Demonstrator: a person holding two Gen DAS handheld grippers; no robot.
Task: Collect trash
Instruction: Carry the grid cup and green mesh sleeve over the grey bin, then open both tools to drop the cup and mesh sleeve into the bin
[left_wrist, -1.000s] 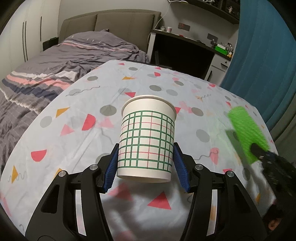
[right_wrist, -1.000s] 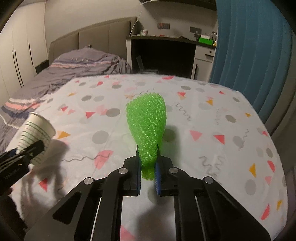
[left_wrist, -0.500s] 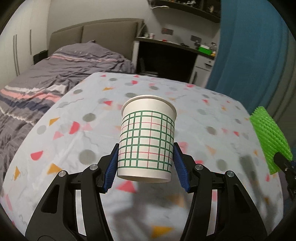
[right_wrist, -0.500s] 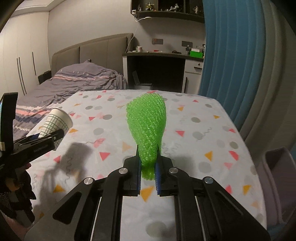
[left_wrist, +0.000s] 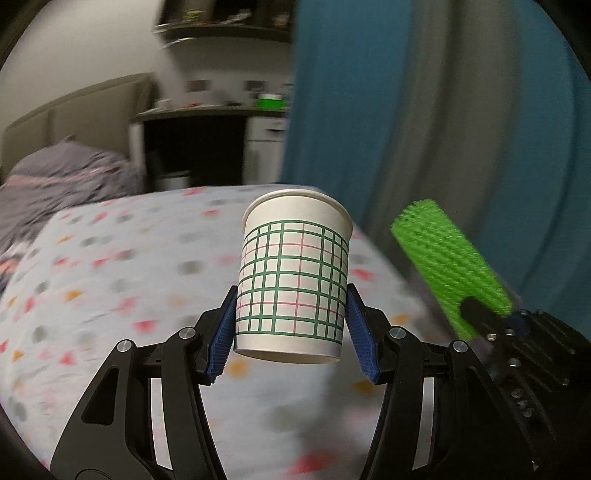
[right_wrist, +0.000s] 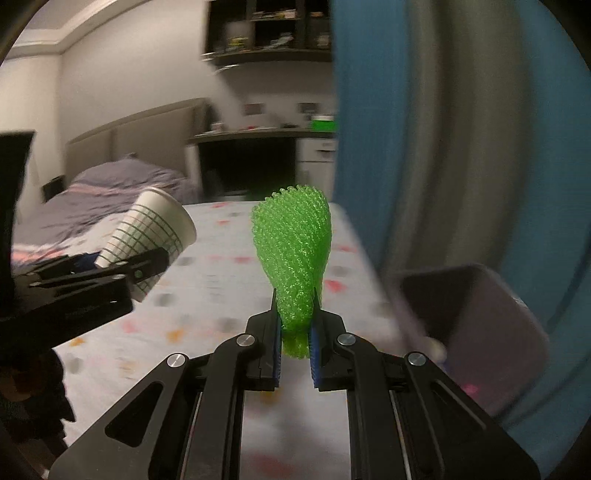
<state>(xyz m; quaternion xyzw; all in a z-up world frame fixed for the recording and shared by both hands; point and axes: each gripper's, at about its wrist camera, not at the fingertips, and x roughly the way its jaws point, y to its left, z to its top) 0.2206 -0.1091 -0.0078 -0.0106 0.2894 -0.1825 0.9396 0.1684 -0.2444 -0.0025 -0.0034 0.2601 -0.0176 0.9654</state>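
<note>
My left gripper (left_wrist: 290, 328) is shut on a white paper cup (left_wrist: 293, 273) with a green and red grid, held upright above the patterned table (left_wrist: 122, 280). My right gripper (right_wrist: 294, 332) is shut on the narrow end of a bright green foam net (right_wrist: 293, 254), also lifted above the table. The cup (right_wrist: 147, 236) and left gripper (right_wrist: 110, 273) show at the left of the right wrist view. The green net (left_wrist: 447, 266) and right gripper show at the right of the left wrist view. A dark purplish bin (right_wrist: 476, 321) stands beside the table's right edge.
A blue curtain (right_wrist: 461, 147) hangs close on the right. A bed with grey bedding (left_wrist: 55, 181) lies at the left, and a dark desk (left_wrist: 207, 144) with shelves stands behind the table. The views are motion-blurred.
Both grippers have swung to the right with the cup and the net still held. The curtain now fills the right side, and the bin has come closer in the right wrist view.
</note>
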